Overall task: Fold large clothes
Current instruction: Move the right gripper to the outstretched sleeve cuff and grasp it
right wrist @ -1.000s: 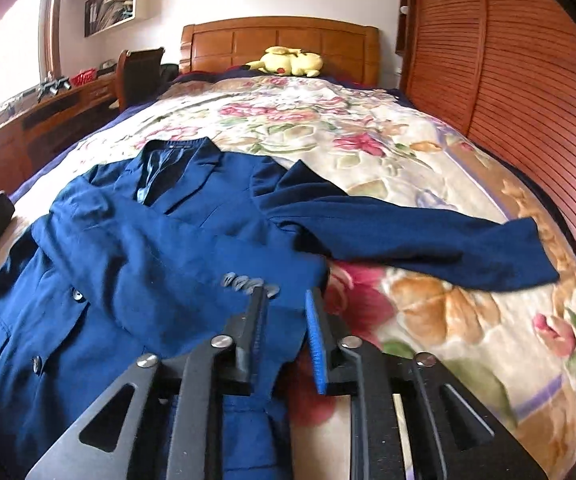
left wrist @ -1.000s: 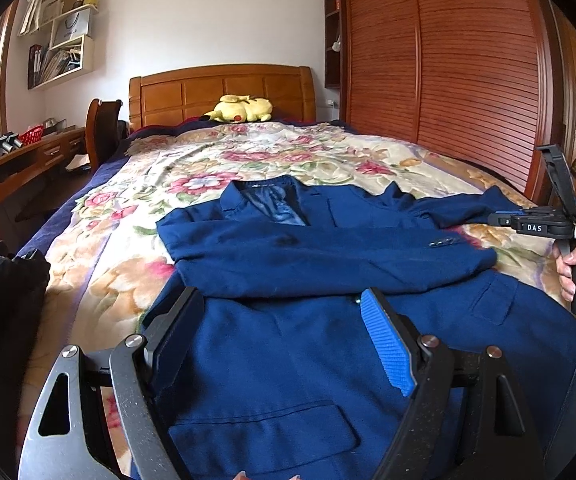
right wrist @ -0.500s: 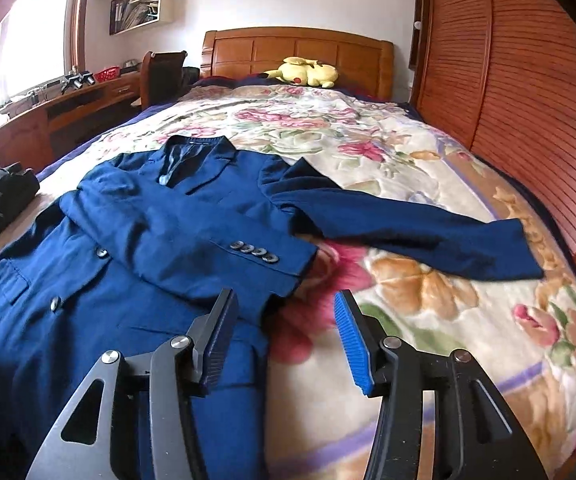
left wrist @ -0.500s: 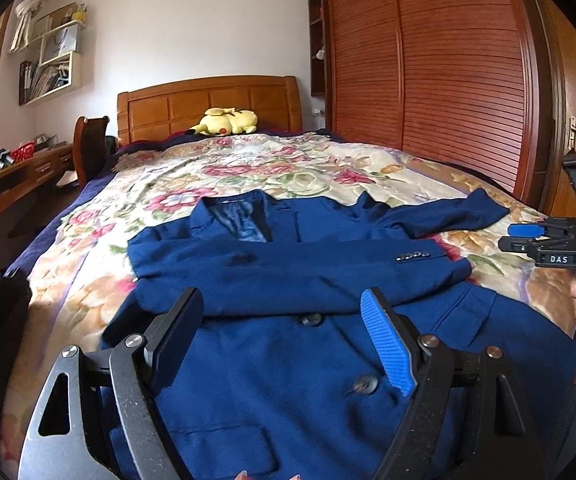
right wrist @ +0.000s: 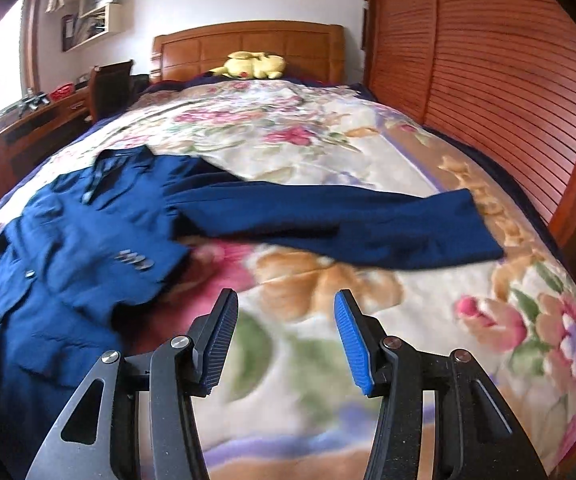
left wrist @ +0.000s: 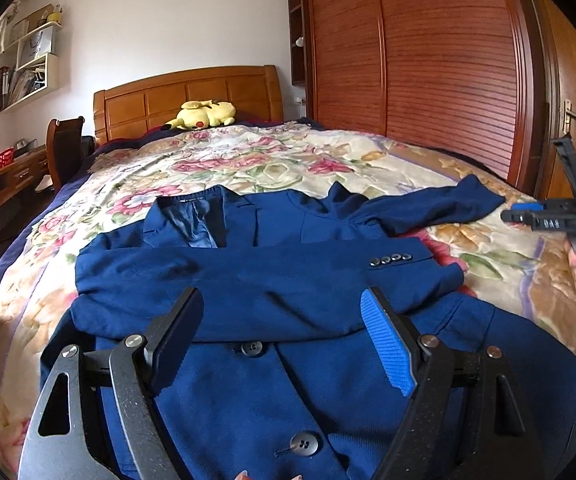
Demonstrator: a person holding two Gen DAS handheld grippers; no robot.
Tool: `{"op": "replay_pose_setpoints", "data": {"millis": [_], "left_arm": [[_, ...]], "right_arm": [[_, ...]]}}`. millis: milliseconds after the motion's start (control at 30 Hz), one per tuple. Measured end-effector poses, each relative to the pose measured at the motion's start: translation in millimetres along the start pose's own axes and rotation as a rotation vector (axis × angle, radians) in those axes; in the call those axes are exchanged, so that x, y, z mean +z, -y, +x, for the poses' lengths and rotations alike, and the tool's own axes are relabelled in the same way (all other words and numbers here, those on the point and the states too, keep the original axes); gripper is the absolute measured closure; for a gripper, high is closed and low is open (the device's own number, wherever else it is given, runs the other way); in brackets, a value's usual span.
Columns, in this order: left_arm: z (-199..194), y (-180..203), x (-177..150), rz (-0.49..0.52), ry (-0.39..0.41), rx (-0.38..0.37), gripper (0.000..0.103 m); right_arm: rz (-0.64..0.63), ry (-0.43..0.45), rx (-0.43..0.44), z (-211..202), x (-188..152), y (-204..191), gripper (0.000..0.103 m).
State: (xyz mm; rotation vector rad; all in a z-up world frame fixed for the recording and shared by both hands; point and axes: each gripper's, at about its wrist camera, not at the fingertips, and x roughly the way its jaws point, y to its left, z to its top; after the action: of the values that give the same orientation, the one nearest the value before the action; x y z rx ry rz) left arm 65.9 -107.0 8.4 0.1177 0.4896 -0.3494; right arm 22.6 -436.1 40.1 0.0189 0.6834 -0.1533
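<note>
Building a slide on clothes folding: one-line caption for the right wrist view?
Open right gripper above the floral bedspread, blue jacket with one sleeve outstretched.

You're facing a bed (left wrist: pixel 247 160) with a floral cover and wooden headboard (left wrist: pixel 187 96), white wall (left wrist: pixel 167 20) behind. A slatted wooden wardrobe (left wrist: pixel 428 60) fills your right; shelves (left wrist: pixel 27 68), chair (left wrist: pixel 63 148) and tabletop (left wrist: pixel 3 176) stand left, daylight beyond.

place: home bedroom | signs: bed (left wrist: pixel 247 160), headboard (left wrist: pixel 191 96), wardrobe (left wrist: pixel 428 64), plush toy (left wrist: pixel 203 114)
</note>
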Motion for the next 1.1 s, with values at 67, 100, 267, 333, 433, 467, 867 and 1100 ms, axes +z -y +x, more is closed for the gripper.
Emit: {"op": "replay_pose_setpoints", "data": {"millis": [67, 100, 267, 333, 433, 467, 867, 1100], "left_arm": [[4.2, 0.8, 1.0, -0.004, -0.007, 0.007, 0.021], [5.5, 0.7, 1.6, -0.007, -0.008, 0.009, 0.021], [10.7, -2.0, 1.0, -0.029, -0.011, 0.022, 0.021], [13.7, -3.5, -0.3, -0.038, -0.021, 0.023, 0.021], [17.3, -4.2, -2.5, -0.040, -0.035, 0.021, 0.021], [17.7, -4.2, -3.3, -0.039, -0.036, 0.020, 0.021], [21.4, -3.3, -4.1, -0.028, -0.052, 0.016, 0.021], [24.3, -1.5, -5.4, -0.020, -0.065, 0.019, 0.021]], "right_arm": [[0.009, -0.008, -0.027, 13.1, 6.6, 16.1, 0.051], [0.014, -0.013, -0.038, 20.2, 10.8, 25.1, 0.051], [0.042, -0.024, -0.111, 51.4, 31.4, 63.7, 0.051], [0.066, -0.019, -0.129, 59.4, 37.6, 79.5, 0.051], [0.095, -0.027, -0.185, 73.7, 45.5, 96.5, 0.043], [0.105, -0.032, -0.188, 78.2, 47.0, 101.2, 0.042], [0.212, -0.107, -0.272, 128.5, 63.7, 152.1, 0.037], [0.226, -0.199, -0.281, 156.2, 57.9, 162.1, 0.037]]}}
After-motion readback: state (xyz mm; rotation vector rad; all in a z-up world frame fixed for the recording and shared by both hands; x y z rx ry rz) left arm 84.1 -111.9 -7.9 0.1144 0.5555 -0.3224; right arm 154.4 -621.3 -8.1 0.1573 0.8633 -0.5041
